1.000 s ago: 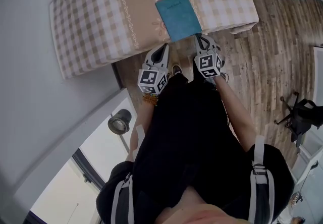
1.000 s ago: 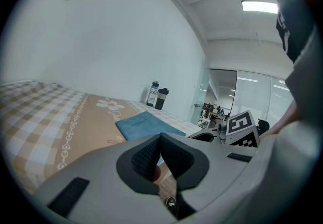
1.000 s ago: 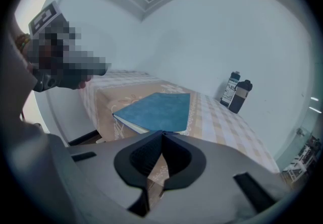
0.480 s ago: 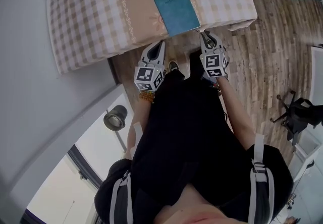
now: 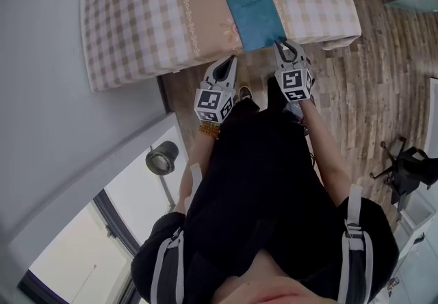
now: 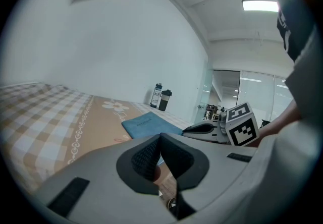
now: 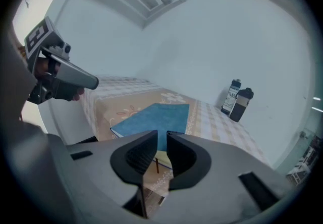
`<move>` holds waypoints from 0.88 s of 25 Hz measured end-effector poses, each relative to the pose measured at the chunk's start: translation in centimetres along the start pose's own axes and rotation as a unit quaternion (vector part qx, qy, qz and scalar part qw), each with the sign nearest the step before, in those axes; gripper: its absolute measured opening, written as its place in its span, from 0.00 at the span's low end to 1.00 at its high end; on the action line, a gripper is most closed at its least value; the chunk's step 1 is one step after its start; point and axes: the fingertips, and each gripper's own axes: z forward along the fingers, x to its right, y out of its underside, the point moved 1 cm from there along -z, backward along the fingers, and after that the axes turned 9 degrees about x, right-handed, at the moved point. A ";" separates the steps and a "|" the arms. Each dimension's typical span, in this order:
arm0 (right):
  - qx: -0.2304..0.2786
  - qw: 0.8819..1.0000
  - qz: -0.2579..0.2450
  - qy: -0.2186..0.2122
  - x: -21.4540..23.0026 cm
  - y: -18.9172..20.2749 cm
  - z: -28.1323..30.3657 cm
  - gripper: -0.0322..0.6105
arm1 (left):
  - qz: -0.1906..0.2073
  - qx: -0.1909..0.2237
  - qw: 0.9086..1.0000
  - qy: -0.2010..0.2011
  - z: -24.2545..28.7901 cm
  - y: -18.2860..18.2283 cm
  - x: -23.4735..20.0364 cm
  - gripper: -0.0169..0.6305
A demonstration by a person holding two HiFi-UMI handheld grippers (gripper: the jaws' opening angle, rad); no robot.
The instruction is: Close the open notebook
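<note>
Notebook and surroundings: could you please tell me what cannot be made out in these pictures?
Notebook cover lettering: too small in the head view, blurred in the left gripper view.
Its near edge: in the left gripper view, hidden behind the left gripper.
Two bottles: labels too small, right gripper view.

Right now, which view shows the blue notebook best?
Head view: the whole blue notebook lies on the bed, seen from above, almost unblocked. Right gripper view is closer, but its jaws cover the near edge. Left gripper view shows it low and foreshortened, partly behind its jaws.
</note>
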 end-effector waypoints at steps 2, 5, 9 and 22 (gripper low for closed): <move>-0.019 1.000 0.016 0.004 0.1 1.4 0.3 0.15 | -0.001 0.000 1.000 -0.002 -0.2 0.0 -0.3 0.03; -0.037 0.999 0.021 -0.002 0.1 3.0 0.5 0.15 | 0.000 0.004 1.000 -0.006 -0.3 -0.2 -0.8 0.03; -0.049 0.998 0.033 -0.015 0.1 4.1 0.2 0.15 | 0.000 0.006 1.000 -0.010 -0.4 -0.3 -0.8 0.03; 0.040 0.994 0.100 0.000 1.8 -3.1 -0.4 0.15 | 0.038 0.037 0.998 -0.016 -0.2 -3.0 -1.1 0.03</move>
